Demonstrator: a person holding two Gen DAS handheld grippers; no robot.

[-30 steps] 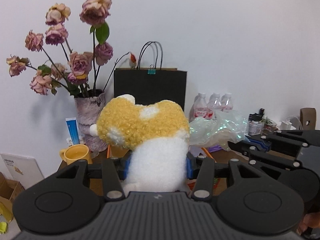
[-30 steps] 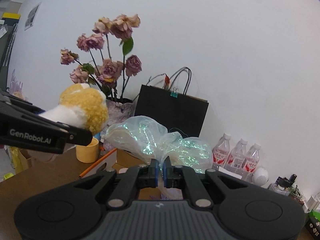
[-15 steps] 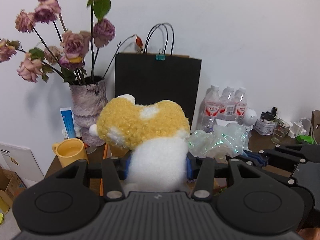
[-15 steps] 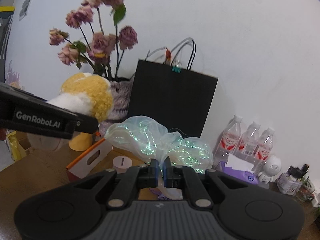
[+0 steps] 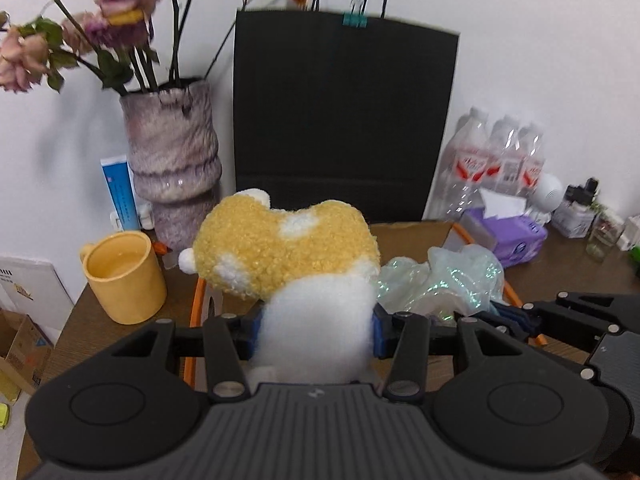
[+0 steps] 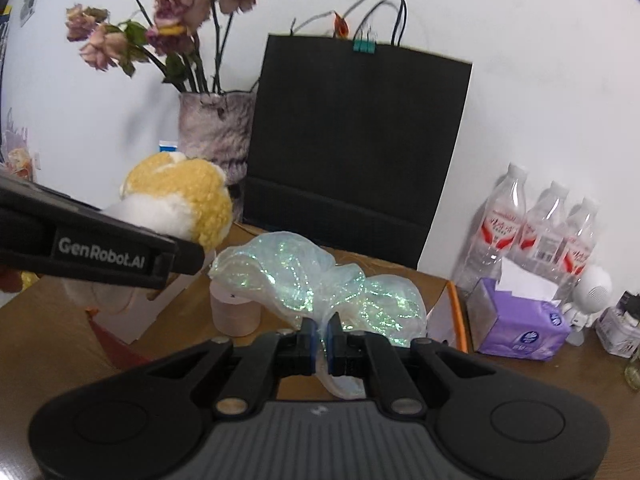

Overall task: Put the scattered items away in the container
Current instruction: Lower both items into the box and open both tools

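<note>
Left gripper [image 5: 316, 330]: I have its fingers clamped on the white lower body of the plush toy [image 5: 286, 254]. The toy's yellow head sits above the fingers, lifted clear of the table [image 5: 84, 330]. From the right wrist view, the same toy [image 6: 176, 204] shows at the left edge, partly behind the left gripper's black body, which bears the lettering "GenRobot.AI".

Right gripper [image 6: 320, 340]: I have its fingers pressed together on a gathered fold of the iridescent plastic bag [image 6: 316, 284]. The bag bulges forward and upward from the fingers. In the left wrist view the bag [image 5: 444, 280] lies just right of the plush toy, touching or nearly touching it; I cannot tell which.

Container: an open cardboard box [image 5: 416, 230] with an orange rim lies on the table below and beyond both held items. Its right rim [image 6: 456, 312] shows beside the bag in the right wrist view. A pale cylindrical roll [image 6: 236, 316] stands inside it, partly behind the bag.

Surroundings, along the wall:
- yellow mug [image 5: 124, 276], left of the box;
- vase [image 5: 174, 152] with dried roses;
- black paper bag [image 5: 340, 120], directly behind the box;
- water bottles [image 6: 540, 232];
- purple tissue pack [image 6: 520, 320], just right of the box.
</note>
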